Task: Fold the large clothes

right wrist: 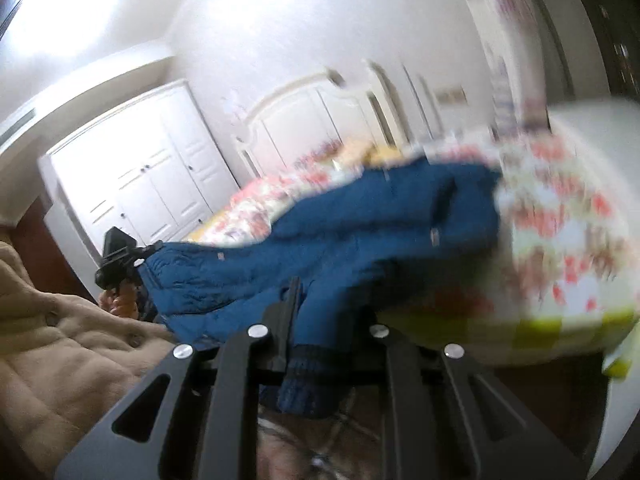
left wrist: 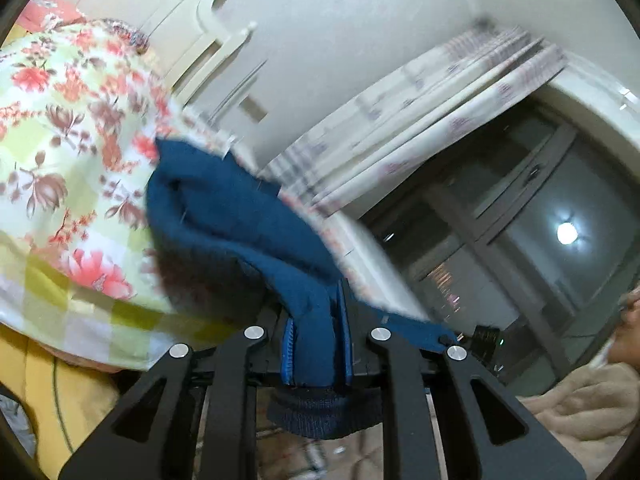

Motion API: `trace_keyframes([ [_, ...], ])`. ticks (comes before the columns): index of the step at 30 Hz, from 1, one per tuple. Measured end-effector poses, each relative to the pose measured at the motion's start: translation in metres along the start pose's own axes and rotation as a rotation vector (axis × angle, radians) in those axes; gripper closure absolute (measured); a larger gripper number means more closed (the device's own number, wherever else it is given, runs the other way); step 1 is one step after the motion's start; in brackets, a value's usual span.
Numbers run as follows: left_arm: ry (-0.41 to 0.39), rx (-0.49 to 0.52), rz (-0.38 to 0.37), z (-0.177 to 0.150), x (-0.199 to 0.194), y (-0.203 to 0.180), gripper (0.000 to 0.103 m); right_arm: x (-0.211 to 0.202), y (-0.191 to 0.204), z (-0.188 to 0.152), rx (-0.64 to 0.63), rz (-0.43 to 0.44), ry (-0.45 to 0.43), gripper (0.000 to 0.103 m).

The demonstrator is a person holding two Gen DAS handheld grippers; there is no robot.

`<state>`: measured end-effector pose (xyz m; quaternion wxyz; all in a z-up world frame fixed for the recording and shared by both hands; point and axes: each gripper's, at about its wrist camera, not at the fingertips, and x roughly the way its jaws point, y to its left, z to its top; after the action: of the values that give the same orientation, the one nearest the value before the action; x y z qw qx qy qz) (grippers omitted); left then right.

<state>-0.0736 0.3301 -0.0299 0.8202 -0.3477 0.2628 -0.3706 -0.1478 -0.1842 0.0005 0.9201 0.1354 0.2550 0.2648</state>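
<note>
A large blue padded jacket lies stretched across the floral bed sheet, partly lifted off it. In the left wrist view my left gripper is shut on a fold of the blue jacket, pinched between its blue pads. A dark ribbed cuff hangs below the jaws. My right gripper is shut on a jacket sleeve, whose ribbed cuff dangles under it. The right wrist view shows my left gripper at the jacket's far left edge, held by a hand.
The bed with its floral sheet has a white headboard. A white wardrobe stands against the wall. A beige fleece coat is close at the left. Curtains hang beside a dark window.
</note>
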Motion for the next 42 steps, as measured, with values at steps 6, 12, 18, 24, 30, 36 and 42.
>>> trace_keyframes([
  [6,-0.036,-0.068,-0.026,0.058,0.045,0.017,0.089,0.036,-0.014,0.072,0.063,-0.017,-0.064,0.087],
  [12,0.072,-0.231,0.100,0.162,0.159,0.081,0.083,0.152,-0.115,0.163,0.336,-0.075,0.004,0.074],
  [18,0.044,-0.359,0.191,0.199,0.190,0.145,0.004,0.193,-0.193,0.165,0.491,-0.105,-0.084,0.024],
  [24,0.023,-0.327,0.312,0.213,0.172,0.178,0.004,0.204,-0.242,0.141,0.451,-0.254,-0.023,0.024],
  [30,0.219,-0.142,0.375,0.196,0.215,0.191,0.004,0.249,-0.251,0.136,0.263,-0.316,0.167,0.024],
  [36,0.327,0.138,0.421,0.199,0.260,0.170,0.004,0.290,-0.254,0.144,0.136,-0.298,0.304,0.024],
  [42,0.381,0.188,0.433,0.205,0.281,0.173,0.004,0.313,-0.260,0.144,0.127,-0.255,0.349,0.024],
])
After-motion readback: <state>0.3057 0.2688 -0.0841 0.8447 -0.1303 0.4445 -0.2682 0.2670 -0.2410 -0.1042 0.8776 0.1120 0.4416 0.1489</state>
